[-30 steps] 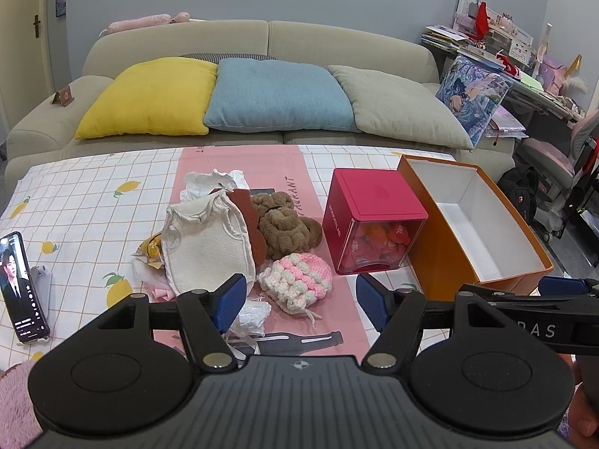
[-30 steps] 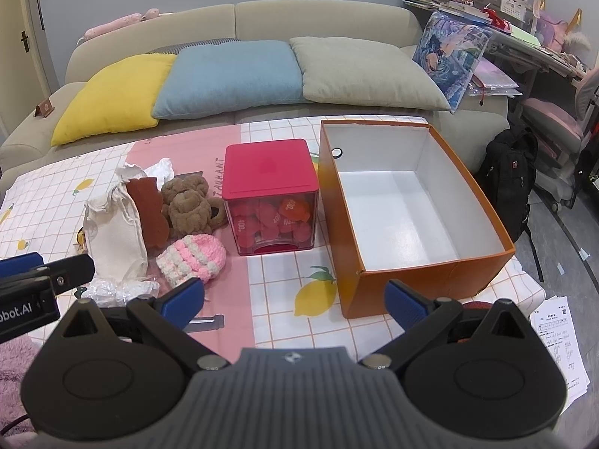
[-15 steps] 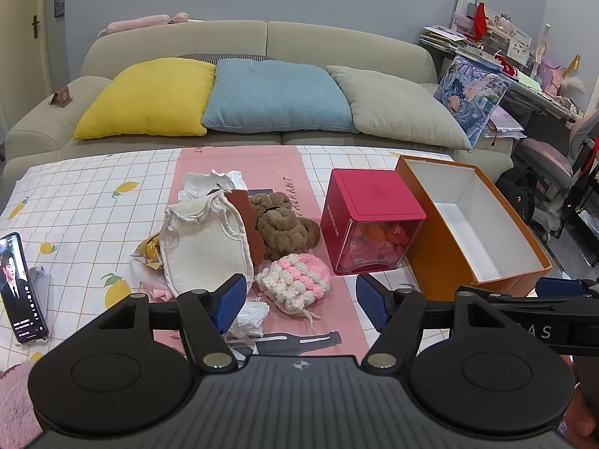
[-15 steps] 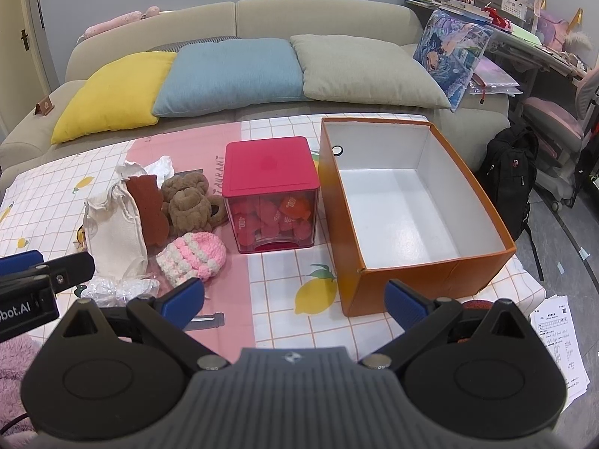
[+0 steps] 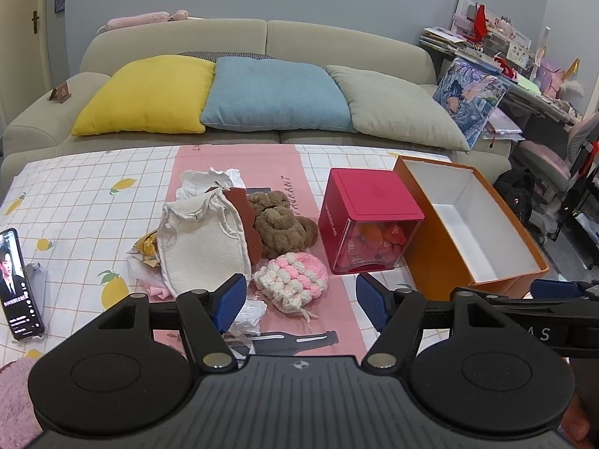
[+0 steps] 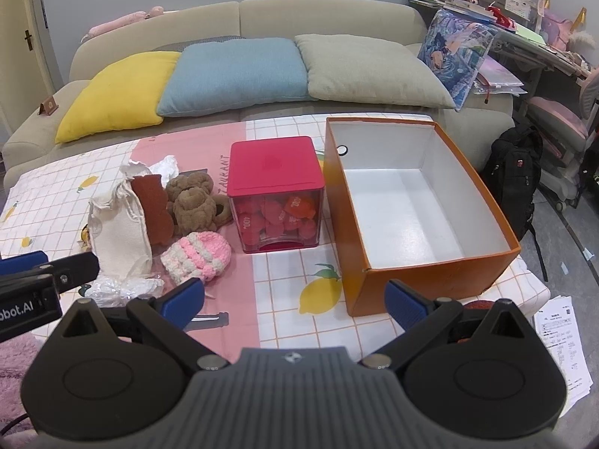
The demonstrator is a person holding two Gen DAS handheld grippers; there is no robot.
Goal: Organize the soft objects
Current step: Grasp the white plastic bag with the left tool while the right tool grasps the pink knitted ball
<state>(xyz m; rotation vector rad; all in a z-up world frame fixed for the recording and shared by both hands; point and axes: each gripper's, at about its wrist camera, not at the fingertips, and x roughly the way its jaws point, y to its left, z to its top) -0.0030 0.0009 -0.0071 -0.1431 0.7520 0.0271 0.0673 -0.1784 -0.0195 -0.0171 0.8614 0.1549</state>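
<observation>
Left gripper point(image 5: 301, 301) and right gripper point(image 6: 294, 303) gape empty before the orange box point(image 6: 441, 280).

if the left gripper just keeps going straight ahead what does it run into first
Most likely the pink and white crocheted hat, which lies just ahead of the open left gripper, between its fingers. The brown plush toy sits behind it. Depth is hard to judge here.

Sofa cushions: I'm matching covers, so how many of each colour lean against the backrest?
Yellow cushion: 1
Blue cushion: 1
Grey-green cushion: 1
Printed blue cushion, at the sofa's right end: 1
Total: 4
</observation>
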